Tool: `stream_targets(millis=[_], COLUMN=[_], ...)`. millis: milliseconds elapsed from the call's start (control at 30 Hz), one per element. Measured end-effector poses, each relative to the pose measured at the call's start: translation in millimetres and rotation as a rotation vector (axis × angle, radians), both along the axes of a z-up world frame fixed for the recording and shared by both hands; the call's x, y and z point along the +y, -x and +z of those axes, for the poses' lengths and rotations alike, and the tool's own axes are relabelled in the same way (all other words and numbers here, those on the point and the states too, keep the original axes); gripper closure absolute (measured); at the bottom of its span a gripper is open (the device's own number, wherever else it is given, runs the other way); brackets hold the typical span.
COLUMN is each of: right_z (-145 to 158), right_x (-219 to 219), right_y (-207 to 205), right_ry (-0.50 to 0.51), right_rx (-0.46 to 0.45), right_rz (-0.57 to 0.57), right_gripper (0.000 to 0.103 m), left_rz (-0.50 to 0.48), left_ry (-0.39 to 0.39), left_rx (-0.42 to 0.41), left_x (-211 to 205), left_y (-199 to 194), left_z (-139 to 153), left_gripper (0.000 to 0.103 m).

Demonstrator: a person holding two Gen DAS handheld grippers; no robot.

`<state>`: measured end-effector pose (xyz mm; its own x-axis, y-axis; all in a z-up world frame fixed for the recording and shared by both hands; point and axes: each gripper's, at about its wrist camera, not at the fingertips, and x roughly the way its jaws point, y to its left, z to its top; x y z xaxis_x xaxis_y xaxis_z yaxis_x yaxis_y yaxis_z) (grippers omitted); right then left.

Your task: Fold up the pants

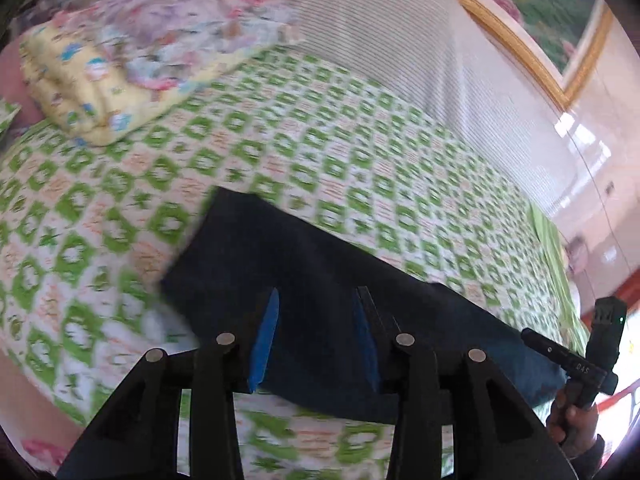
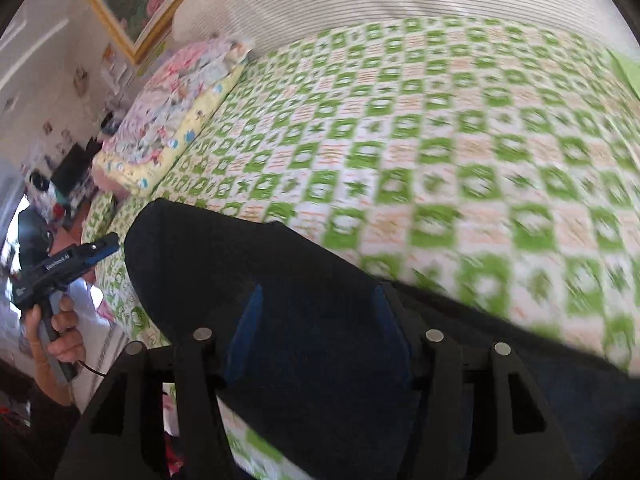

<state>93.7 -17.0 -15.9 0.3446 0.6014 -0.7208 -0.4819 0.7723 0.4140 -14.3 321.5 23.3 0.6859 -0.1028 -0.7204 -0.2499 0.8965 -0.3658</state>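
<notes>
Dark navy pants (image 1: 304, 280) lie flat on the bed's green-and-white patterned cover (image 1: 320, 152), folded into a long band. My left gripper (image 1: 318, 300) is open, its blue-padded fingers (image 1: 266, 336) apart above the pants near their left end. In the right wrist view the pants (image 2: 248, 264) reach from lower right to a rounded end at the left. My right gripper (image 2: 318, 300) is open above them, blue pads (image 2: 386, 320) spread, nothing between. Each gripper shows in the other's view: the right one (image 1: 568, 354) at the far right, the left one (image 2: 76, 258) at the far left.
A stack of folded floral and yellow quilts (image 1: 132, 52) sits at the head of the bed, also in the right wrist view (image 2: 176, 116). A striped white headboard (image 1: 392, 44) and a gold-framed picture (image 1: 532, 12) stand behind. Cluttered furniture (image 2: 60, 176) lies beyond the bed's left edge.
</notes>
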Motion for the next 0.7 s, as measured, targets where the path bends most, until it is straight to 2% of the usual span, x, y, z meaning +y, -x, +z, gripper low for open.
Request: stream_targets(millis=[333, 400, 700], right_z=[5, 4, 0], right_x=[-99, -122, -209], right_y=[40, 52, 95], right_ry=[-0.022, -0.022, -0.04], right_rx=[0.005, 0.009, 0.02], right_rz=[-0.189, -0.239, -0.446], right_gripper=[0.044, 0.044, 0.044], left_rz=[-0.365, -0.457, -0.775], left_ry=[0.005, -0.004, -0.074], left_rx=[0.04, 0.049, 0.067], left_x=[-137, -170, -297], left_y=[-50, -58, -86], left_z=[-9, -9, -5], left_gripper=[0.064, 0.058, 0.058])
